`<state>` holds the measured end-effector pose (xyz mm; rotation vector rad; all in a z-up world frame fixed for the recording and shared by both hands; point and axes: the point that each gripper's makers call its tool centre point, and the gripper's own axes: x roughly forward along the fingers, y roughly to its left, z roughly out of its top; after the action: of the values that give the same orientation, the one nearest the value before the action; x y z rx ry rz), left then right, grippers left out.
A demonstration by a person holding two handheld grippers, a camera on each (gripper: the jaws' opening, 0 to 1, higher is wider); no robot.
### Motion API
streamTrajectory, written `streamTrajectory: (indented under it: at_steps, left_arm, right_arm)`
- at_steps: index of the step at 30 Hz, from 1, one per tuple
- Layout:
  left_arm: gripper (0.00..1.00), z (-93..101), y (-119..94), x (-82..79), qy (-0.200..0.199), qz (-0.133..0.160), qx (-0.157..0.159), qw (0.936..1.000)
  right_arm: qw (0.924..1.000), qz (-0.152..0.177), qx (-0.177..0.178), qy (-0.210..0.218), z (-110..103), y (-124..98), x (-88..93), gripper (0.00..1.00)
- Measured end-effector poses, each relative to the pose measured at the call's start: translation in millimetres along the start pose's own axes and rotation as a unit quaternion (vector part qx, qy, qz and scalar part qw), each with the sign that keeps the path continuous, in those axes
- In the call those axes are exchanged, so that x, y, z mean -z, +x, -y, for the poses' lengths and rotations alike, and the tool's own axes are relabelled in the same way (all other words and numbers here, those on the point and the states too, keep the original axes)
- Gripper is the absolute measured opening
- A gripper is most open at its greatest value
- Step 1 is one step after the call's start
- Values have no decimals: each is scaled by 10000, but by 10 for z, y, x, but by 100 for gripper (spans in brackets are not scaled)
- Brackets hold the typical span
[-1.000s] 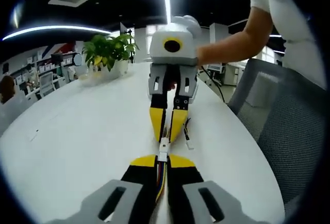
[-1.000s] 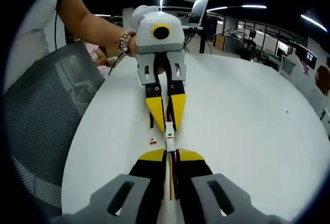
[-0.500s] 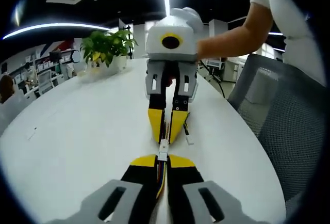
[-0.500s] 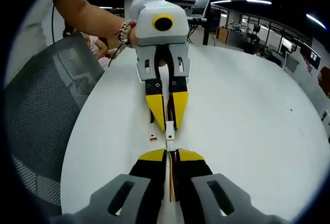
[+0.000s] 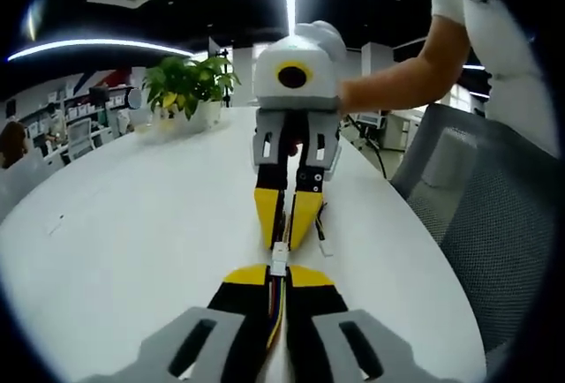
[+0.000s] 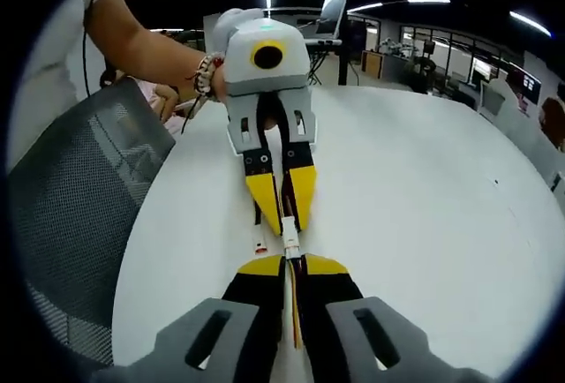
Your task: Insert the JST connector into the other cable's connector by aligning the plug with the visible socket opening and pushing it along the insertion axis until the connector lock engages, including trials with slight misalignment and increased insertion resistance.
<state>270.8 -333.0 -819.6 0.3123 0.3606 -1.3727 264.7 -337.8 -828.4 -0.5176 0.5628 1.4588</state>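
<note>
1. Little has changed since a second ago: both hand-held grippers stay tip to tip above the desk (image 5: 132, 224), with only small shifts of the views.
2. Left hand-held gripper (image 5: 277, 274) is pinching its cable (image 5: 276, 305), jaws pressed together on the wires.
3. Right hand-held gripper (image 6: 290, 266) likewise clamps its own cable (image 6: 295, 308).
4. White JST connector (image 5: 279, 258) sits between the two grippers' yellow tips, the two halves touching; whether the lock is engaged cannot be told.
5. Just beside the JST connector, a loose small connector (image 6: 259, 246) lies on the desk.
6. Beyond the JST connector, a potted plant (image 5: 185, 87) stands at the desk's far end.
7. Beside the desk is a grey mesh chair (image 6: 79, 198).
</note>
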Motion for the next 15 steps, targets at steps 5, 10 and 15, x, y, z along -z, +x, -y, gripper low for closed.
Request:
streamTrajectory:
  at_steps: [5,10,15]
  left_arm:
    - [0,-9,1,-22,-9,34,-6,10000]
    - [0,-60,6,-52,-35,118,-99,9999]
    - [0,-221,27,-109,53,121,-346,9993]
  right_arm:
    - [9999,67,-22,85,6,-3,-21,3]
    - [9998,178,91,-68,75,-34,-51,3]
    - [9989,275,346,-185,226,-73,-80,4]
